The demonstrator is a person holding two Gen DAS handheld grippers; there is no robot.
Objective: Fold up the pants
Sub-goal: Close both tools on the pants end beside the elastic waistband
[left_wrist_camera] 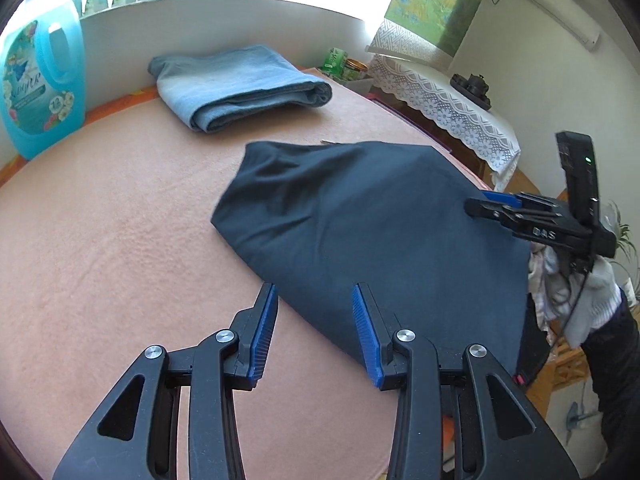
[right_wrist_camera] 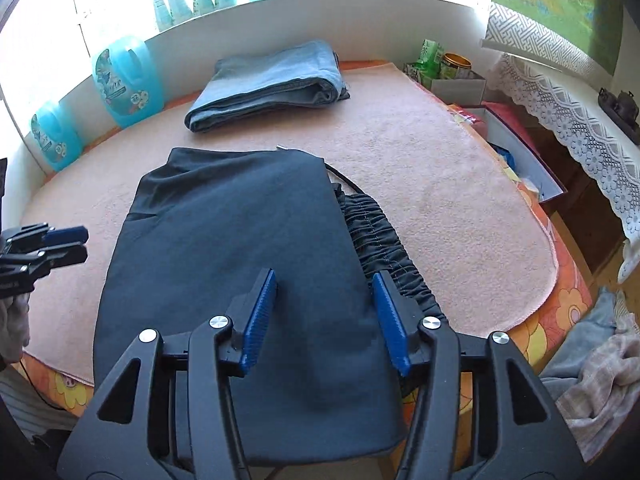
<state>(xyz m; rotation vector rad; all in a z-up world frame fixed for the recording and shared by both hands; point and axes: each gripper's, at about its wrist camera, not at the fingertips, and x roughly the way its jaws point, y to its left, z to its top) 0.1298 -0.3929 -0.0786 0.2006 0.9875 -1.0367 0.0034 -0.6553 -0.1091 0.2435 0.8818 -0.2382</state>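
The dark navy pants (right_wrist_camera: 224, 240) lie folded on the pink cloth-covered table (right_wrist_camera: 440, 208), their near end hanging over the front edge. Their gathered elastic waistband (right_wrist_camera: 380, 240) sticks out from under the top layer on the right. My right gripper (right_wrist_camera: 324, 312) hovers open above the near part of the pants with nothing between its blue pads. My left gripper (left_wrist_camera: 314, 320) is open too, over the near left edge of the pants (left_wrist_camera: 360, 220), holding nothing. The right gripper (left_wrist_camera: 474, 206) shows at the pants' right side, and the left gripper (right_wrist_camera: 82, 245) at the left edge of the right wrist view.
A folded light-blue garment (left_wrist_camera: 240, 84) lies at the back of the table. Blue detergent bottles (right_wrist_camera: 128, 80) stand along the white back wall. Boxes and tins (right_wrist_camera: 452, 68) sit at the back right, and a lace-covered sideboard (left_wrist_camera: 452, 108) stands beyond. Loose laundry (right_wrist_camera: 600, 372) lies low right.
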